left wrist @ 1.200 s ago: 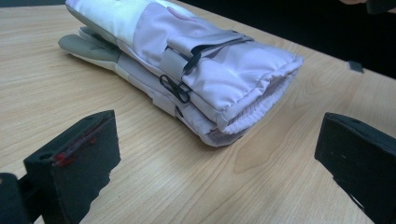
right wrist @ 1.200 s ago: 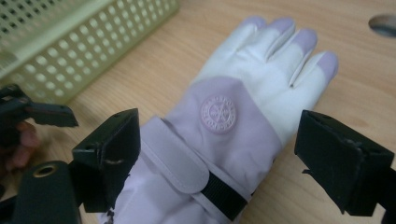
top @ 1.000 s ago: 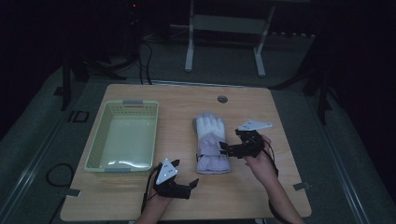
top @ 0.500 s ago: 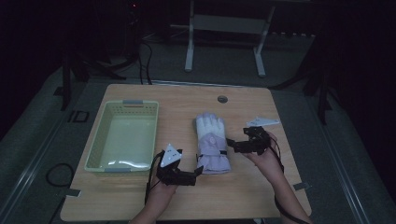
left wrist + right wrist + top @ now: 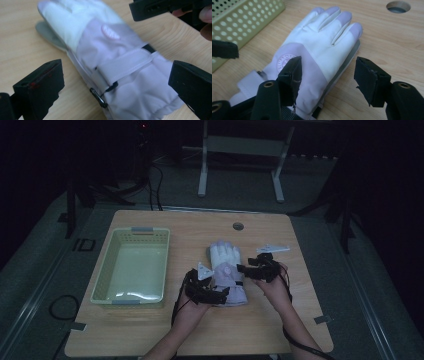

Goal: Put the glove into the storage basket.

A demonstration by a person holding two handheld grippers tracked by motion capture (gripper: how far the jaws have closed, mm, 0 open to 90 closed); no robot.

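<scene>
A white and pale lilac glove (image 5: 226,270) lies flat on the wooden table (image 5: 300,320), fingers pointing away from me. My left gripper (image 5: 212,295) is at its cuff. In the left gripper view the jaws stand wide open on either side of the strapped cuff (image 5: 130,82), not touching it. My right gripper (image 5: 248,270) comes in from the glove's right side. Its jaws have just been closing. In the right gripper view one jaw hovers over the lilac back of the glove (image 5: 322,47) and the other over bare table, with the glove's edge between them.
A pale green perforated basket (image 5: 102,270) stands left of the glove, and its wall (image 5: 242,17) is close behind the glove. A round hole (image 5: 238,226) sits in the table beyond the fingertips. Dark floor, cables and a stand lie behind the table.
My left hand has moved forward and right from the table's front up to the glove's cuff. The right gripper has dropped slightly onto the glove's right edge and its jaws have narrowed.
</scene>
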